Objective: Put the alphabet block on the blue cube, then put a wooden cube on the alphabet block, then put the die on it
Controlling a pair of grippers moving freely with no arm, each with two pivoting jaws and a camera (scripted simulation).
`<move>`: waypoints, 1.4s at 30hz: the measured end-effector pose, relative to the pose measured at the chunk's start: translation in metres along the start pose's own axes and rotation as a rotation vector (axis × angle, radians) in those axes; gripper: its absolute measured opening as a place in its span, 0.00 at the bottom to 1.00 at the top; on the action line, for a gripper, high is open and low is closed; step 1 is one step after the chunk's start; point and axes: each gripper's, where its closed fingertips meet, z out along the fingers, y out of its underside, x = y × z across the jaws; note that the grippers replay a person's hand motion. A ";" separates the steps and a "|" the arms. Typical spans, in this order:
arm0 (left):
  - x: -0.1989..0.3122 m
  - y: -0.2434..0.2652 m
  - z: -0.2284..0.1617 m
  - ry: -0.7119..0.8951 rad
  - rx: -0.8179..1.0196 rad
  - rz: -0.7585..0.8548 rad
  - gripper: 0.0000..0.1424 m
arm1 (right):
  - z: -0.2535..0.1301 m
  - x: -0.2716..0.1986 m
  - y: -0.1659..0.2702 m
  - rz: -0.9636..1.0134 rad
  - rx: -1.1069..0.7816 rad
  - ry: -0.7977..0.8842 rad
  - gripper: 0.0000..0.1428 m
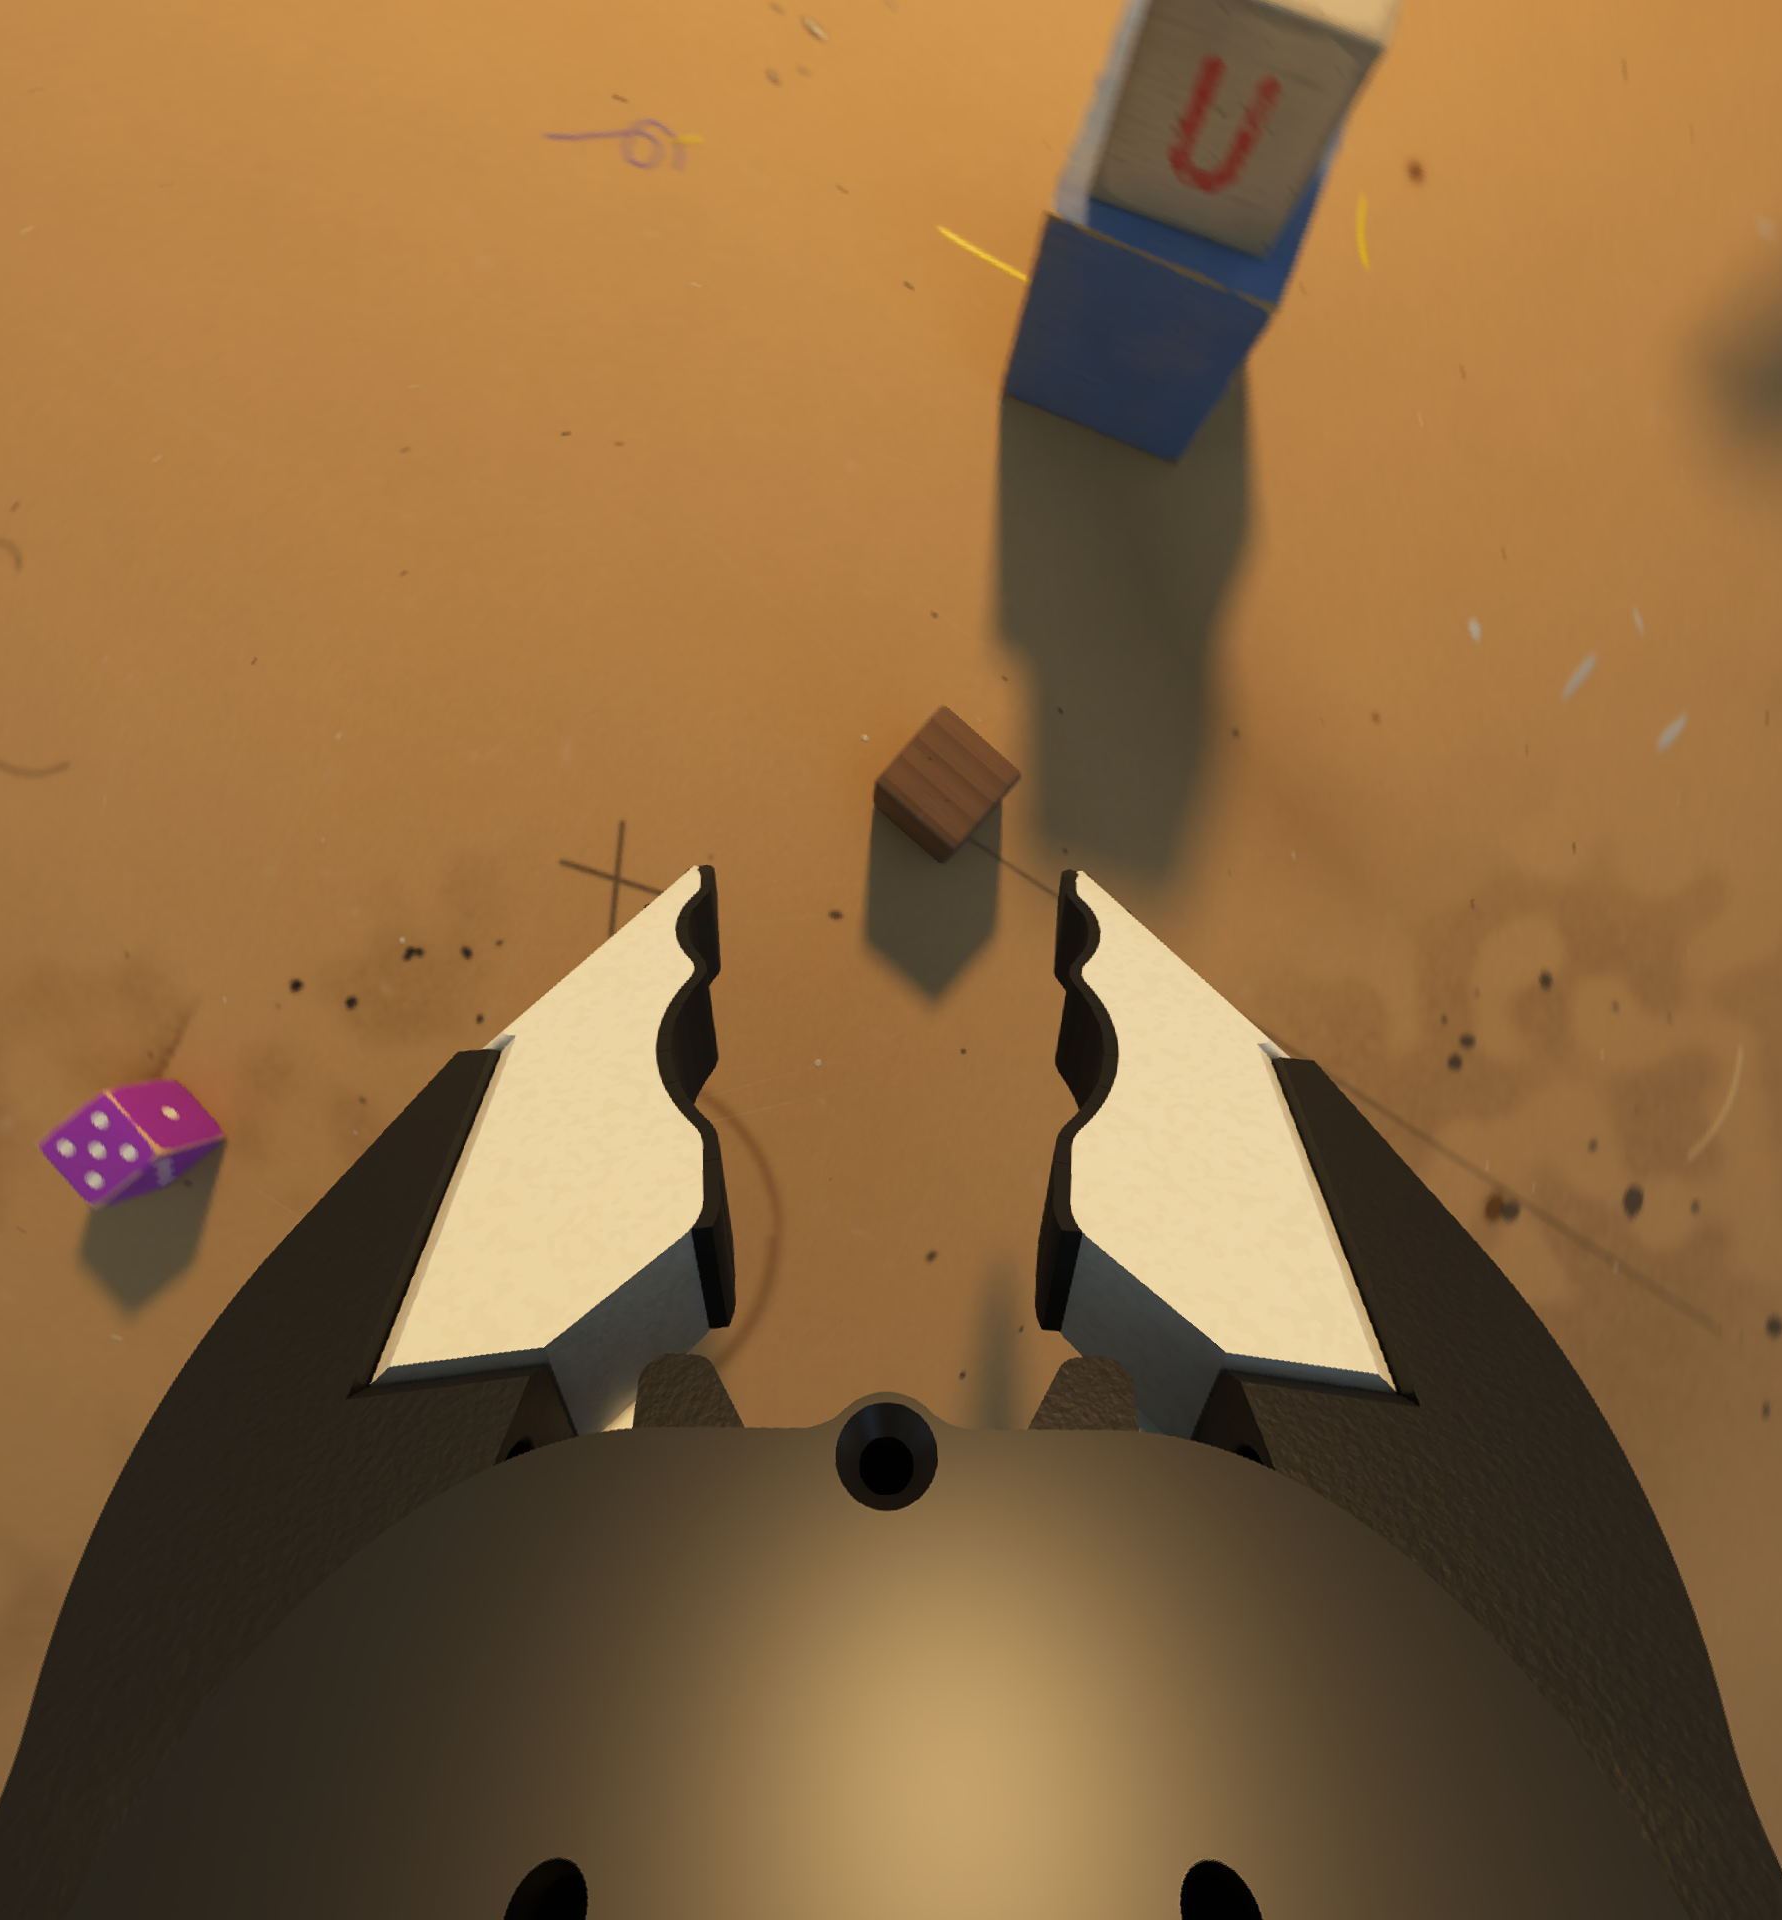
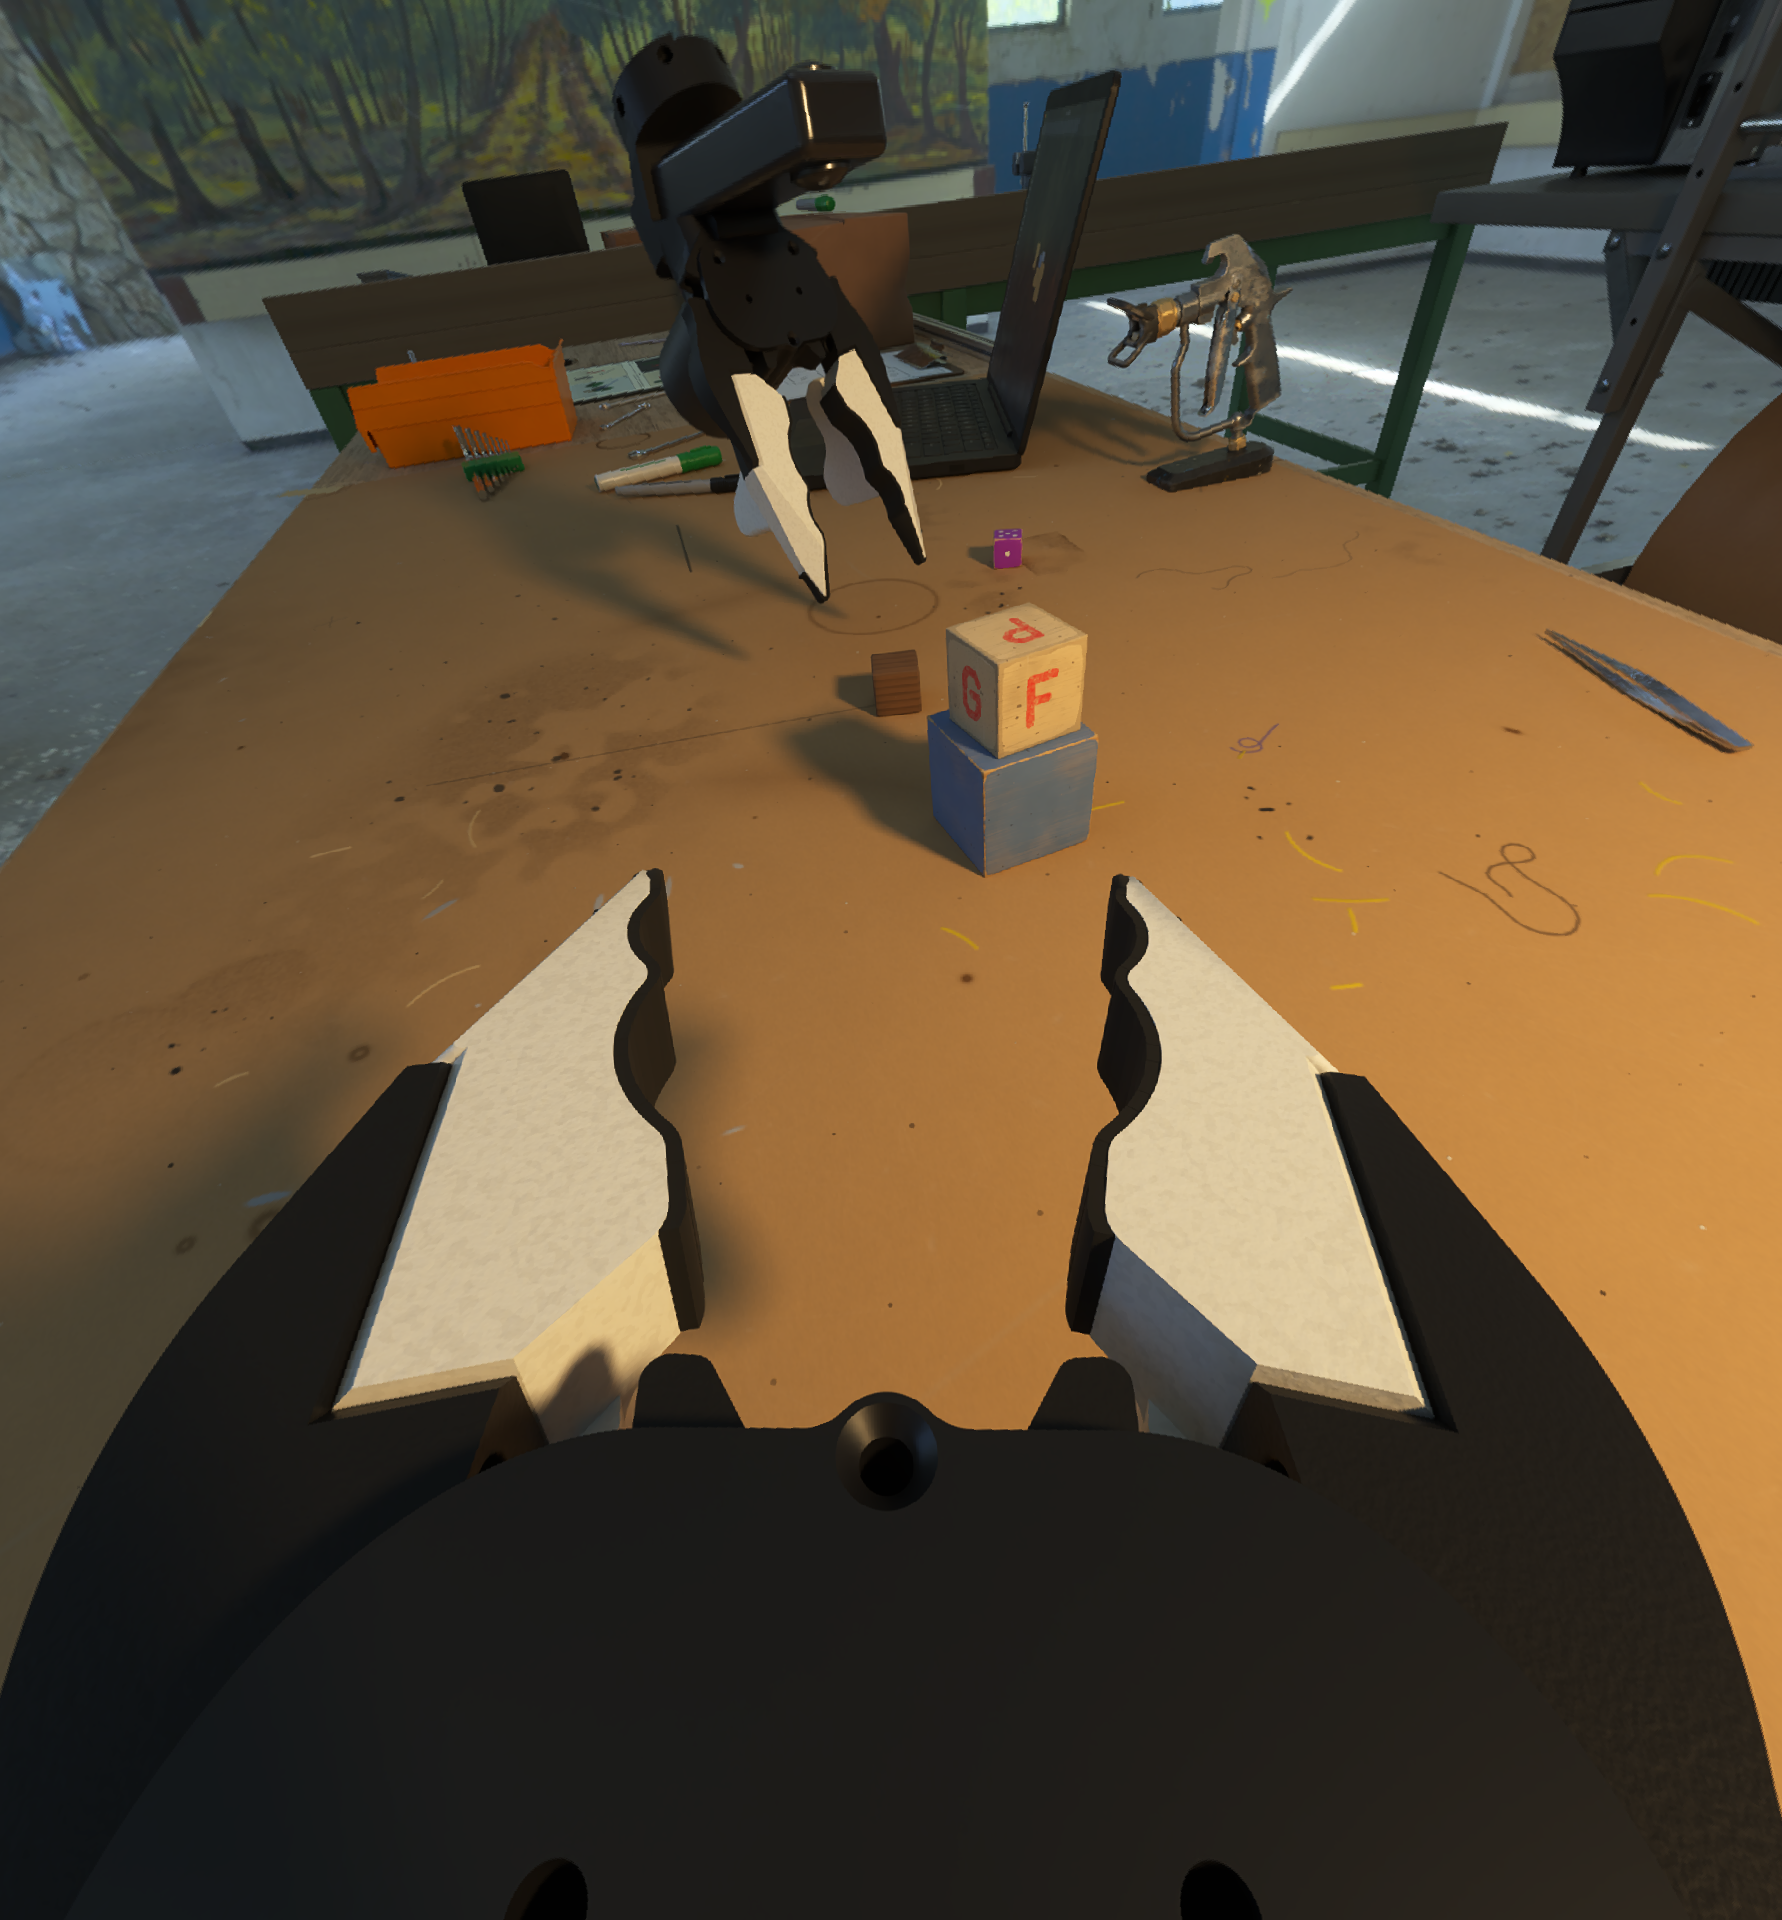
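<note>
Scuffed brown workbench (image 2: pixel 243 935) in a workshop holds a laptop (image 2: pixel 1022 312).

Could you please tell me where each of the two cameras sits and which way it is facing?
Left wrist view: on the left gripper, facing steeply down at the wooden cube and die; its open fingers show.
Right wrist view: on the right gripper, low, facing along the table; its open fingers and the left gripper show.
Shared: alphabet block on blue cube.
</note>
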 end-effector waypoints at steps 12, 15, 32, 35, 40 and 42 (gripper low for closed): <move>0.008 -0.016 -0.006 0.035 -0.570 0.611 0.40 | 0.000 -0.003 -0.001 -0.034 -0.015 0.010 0.60; 0.003 -0.009 -0.001 0.030 -0.666 0.678 0.40 | -0.003 -0.002 -0.003 -0.037 -0.007 0.017 0.60; 0.010 -0.005 0.031 0.116 -0.784 0.751 0.30 | -0.004 -0.003 0.000 -0.031 -0.013 0.016 0.60; 0.009 -0.003 0.034 0.121 -0.784 0.756 0.29 | -0.005 -0.002 0.000 -0.029 -0.011 0.017 0.60; 0.008 0.002 0.038 0.127 -0.789 0.749 0.29 | -0.005 -0.001 0.001 -0.025 -0.011 0.018 0.60; 0.008 0.003 0.039 0.131 -0.788 0.745 0.29 | -0.005 -0.001 0.001 -0.025 -0.012 0.019 0.60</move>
